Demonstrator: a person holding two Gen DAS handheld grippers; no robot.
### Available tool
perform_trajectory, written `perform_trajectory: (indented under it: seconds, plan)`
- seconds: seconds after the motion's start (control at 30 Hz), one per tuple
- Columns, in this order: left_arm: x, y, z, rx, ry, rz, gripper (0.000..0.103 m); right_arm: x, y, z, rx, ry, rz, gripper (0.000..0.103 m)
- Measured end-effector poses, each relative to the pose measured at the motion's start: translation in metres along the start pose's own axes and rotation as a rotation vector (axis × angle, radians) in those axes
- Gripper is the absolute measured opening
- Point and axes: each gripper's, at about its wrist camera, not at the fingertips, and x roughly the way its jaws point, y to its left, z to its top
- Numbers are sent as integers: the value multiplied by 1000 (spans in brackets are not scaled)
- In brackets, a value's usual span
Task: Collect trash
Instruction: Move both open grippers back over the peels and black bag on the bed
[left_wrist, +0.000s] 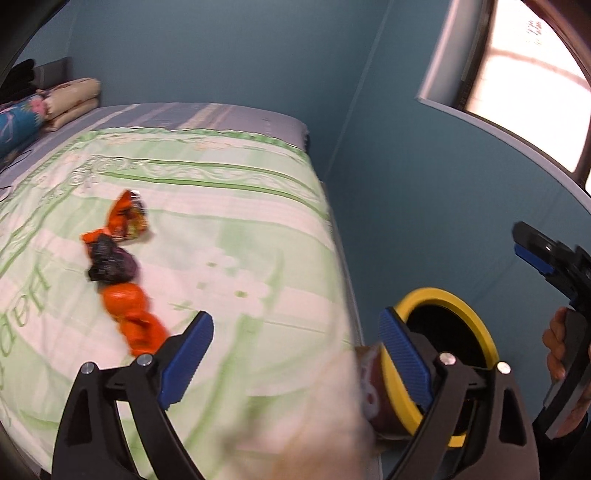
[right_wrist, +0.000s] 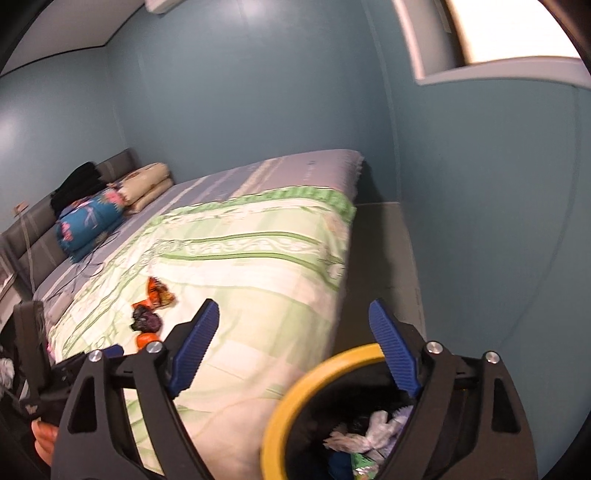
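**Wrapper pickup: handling notes**

I judge the wrappers (left_wrist: 118, 273) light, crinkly and slippery; I would pinch a twisted end. They are orange and dark foil, lying in a row on the bed (left_wrist: 236, 206), ahead-left of my left gripper (left_wrist: 295, 362). The bin (right_wrist: 295, 398) sits under my right gripper (right_wrist: 295, 354). Both grippers gape wide, holding nothing.

Window (left_wrist: 532, 74) glare, blurred fisheye edges

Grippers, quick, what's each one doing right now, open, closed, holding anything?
Left gripper: open, nothing between its fingers.
Right gripper: open, holding nothing, above the yellow-rimmed bin.
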Motion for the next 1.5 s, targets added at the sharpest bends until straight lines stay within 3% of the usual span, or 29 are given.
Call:
perform_trajectory:
  seconds: [0.33, 0.63, 1.0, 1.13, 1.5]
  plan:
    - [-8, 87, 15, -108, -19, 140, 89, 48, 79, -9, -139, 40, 139, 82]
    - [8, 166, 16, -216, 9, 229, 89, 99, 140, -39, -286, 110, 235, 82]
    - [55, 212, 20, -304, 58, 231, 89, 161, 198, -85, -397, 255, 305, 80]
    - [70, 221, 22, -342, 72, 221, 89, 176, 216, -96, -424, 294, 318, 76]
    - [99, 236, 23, -373, 111, 220, 89, 209, 251, -117, -480, 375, 348, 75]
